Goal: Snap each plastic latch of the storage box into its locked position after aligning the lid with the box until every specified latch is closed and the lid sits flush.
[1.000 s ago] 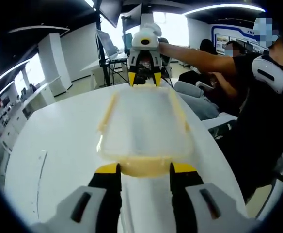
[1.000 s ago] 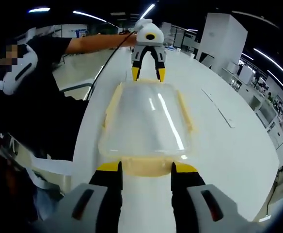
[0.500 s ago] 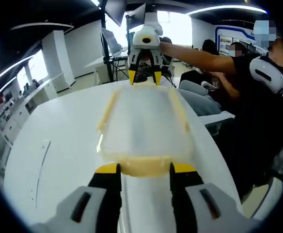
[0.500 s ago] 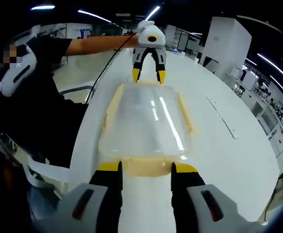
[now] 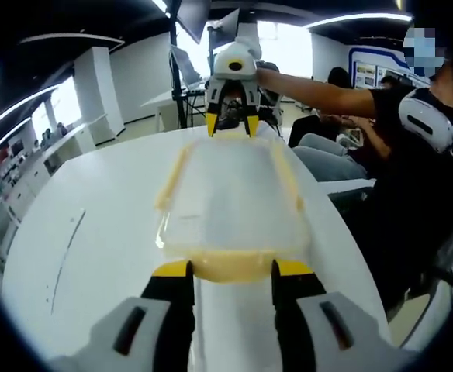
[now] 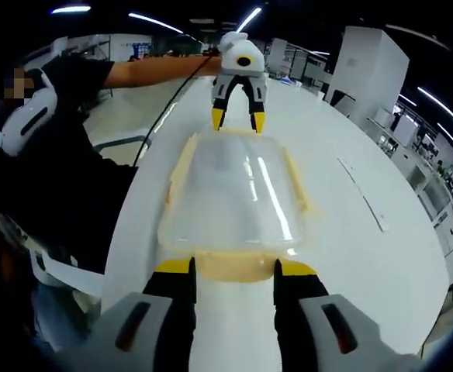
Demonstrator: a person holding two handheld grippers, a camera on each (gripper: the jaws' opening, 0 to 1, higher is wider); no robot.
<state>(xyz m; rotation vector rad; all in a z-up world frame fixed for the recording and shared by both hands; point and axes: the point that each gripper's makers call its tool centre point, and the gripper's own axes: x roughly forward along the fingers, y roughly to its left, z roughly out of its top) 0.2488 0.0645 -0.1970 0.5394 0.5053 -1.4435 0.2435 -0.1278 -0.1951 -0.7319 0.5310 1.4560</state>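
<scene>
The storage box lay lengthwise on the white table, its clear lid on top. The left tongs stood parted across the yellow latch at one short end, and the right tongs stood likewise across the opposite latch; neither visibly clamped anything. Uneven pressure at the two ends could tip the lid or slide the box. Whether either latch was snapped, or the lid flush, was hard to judge.

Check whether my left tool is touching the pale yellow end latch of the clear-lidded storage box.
Touching, as far as the left gripper view shows: the left tool has its yellow tips flanking the pale yellow end latch with no gap visible.
</scene>
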